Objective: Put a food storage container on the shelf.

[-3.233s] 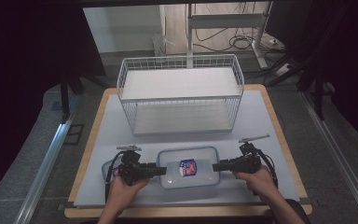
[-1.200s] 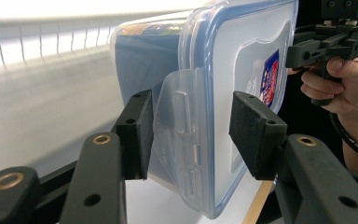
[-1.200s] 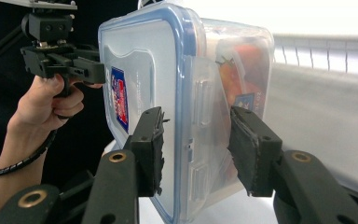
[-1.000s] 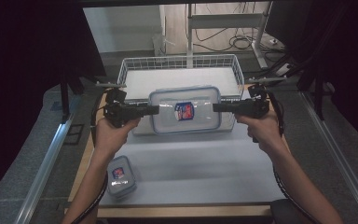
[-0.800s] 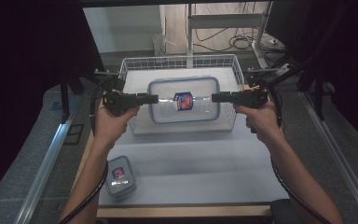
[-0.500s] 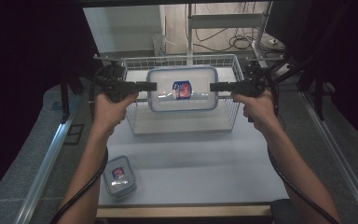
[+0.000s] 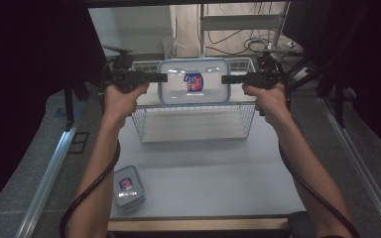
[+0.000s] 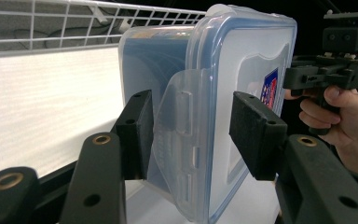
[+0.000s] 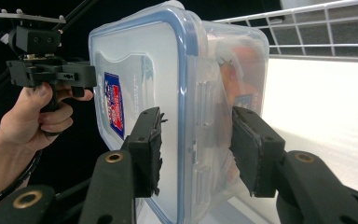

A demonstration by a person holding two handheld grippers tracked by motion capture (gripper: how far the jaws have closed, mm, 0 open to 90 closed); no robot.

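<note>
A large clear container (image 7: 193, 82) with a blue-rimmed lid and a red-blue label hangs in the air, tilted lid towards me, over the top of the white wire basket (image 7: 193, 124). My left gripper (image 7: 162, 77) is shut on its left end and my right gripper (image 7: 225, 79) on its right end. In the left gripper view the pads (image 8: 137, 135) clamp the latch end of the container (image 8: 214, 93). In the right gripper view the pads (image 9: 256, 154) squeeze the other latch end of the container (image 9: 168, 70), with the far hand behind it.
A small lidded container (image 7: 128, 186) with the same label lies on the pale table mat (image 7: 208, 178) at the front left, beside my left forearm. Dark frames and rails flank the table. Cables trail from both grippers.
Both grippers have carried the large container up and away from me, from the table's front to above the basket's rim. The small container has stayed at the front left.
</note>
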